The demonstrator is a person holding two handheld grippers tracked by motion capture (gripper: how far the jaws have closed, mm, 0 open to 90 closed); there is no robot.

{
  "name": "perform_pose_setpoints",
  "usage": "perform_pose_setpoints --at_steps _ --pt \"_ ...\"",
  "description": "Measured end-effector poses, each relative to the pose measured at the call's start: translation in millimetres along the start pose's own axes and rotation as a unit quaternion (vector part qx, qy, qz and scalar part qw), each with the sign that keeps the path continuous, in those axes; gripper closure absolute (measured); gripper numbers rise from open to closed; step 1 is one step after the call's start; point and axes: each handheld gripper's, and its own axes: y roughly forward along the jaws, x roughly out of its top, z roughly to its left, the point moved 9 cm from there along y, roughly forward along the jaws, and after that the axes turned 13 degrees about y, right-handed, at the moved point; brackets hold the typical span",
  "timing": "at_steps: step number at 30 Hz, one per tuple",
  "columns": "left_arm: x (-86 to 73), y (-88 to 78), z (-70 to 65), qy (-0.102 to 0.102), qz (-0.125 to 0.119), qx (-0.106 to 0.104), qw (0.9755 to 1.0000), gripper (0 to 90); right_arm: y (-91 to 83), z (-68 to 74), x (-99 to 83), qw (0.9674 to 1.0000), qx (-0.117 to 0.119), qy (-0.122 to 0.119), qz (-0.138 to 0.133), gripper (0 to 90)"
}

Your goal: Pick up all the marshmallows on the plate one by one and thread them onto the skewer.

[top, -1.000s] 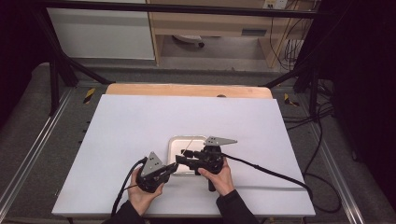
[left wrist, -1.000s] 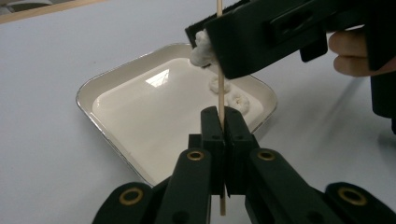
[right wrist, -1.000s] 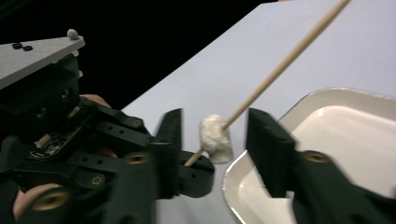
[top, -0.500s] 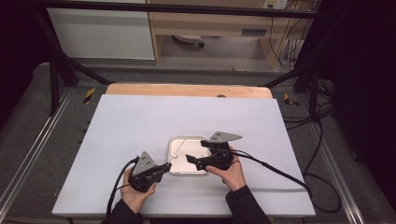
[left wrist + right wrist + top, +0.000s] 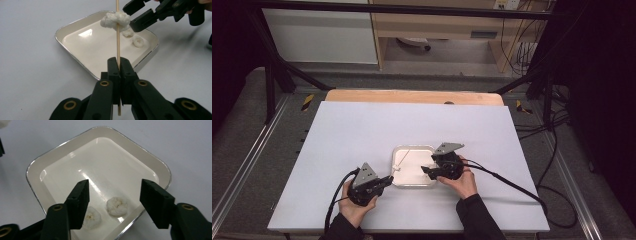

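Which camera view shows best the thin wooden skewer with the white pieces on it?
The left gripper view: the thin wooden skewer rises from the shut left gripper over the white square tray, a white lump threaded on it. In the high view the skewer is a faint pale line.

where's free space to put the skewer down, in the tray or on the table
Tray: its half toward the left gripper is bare; two white pieces crowd the corner under the right gripper. The white table is bare beyond the tray toward the wooden edge, and along both sides.
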Motion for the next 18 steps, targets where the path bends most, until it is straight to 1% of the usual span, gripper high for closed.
perform_pose_setpoints --at_steps 3,6,11,13,18 --pt "-0.1 -0.3 0.3 0.000 0.000 -0.001 1.0000 88.5 5.1 -1.3 -2.6 0.9999 0.001 -0.007 0.008 51.1" --pt "-0.7 0.2 0.3 -0.002 0.000 -0.003 1.0000 88.5 7.4 -4.0 -4.9 0.9998 -0.007 -0.013 0.015 55.6" --pt "-0.9 0.8 -0.7 0.000 0.002 -0.004 1.0000 88.5 10.7 -5.8 -8.1 0.9995 -0.013 -0.017 0.024 60.4" --pt "-0.9 0.7 -0.5 0.001 0.002 -0.004 1.0000 88.5 11.0 -5.8 -8.8 0.9994 -0.014 -0.015 0.027 62.1" --pt "-0.7 0.7 -0.6 0.000 0.001 -0.004 1.0000 88.5 12.9 -5.1 -11.0 0.9993 -0.012 -0.018 0.031 66.0"
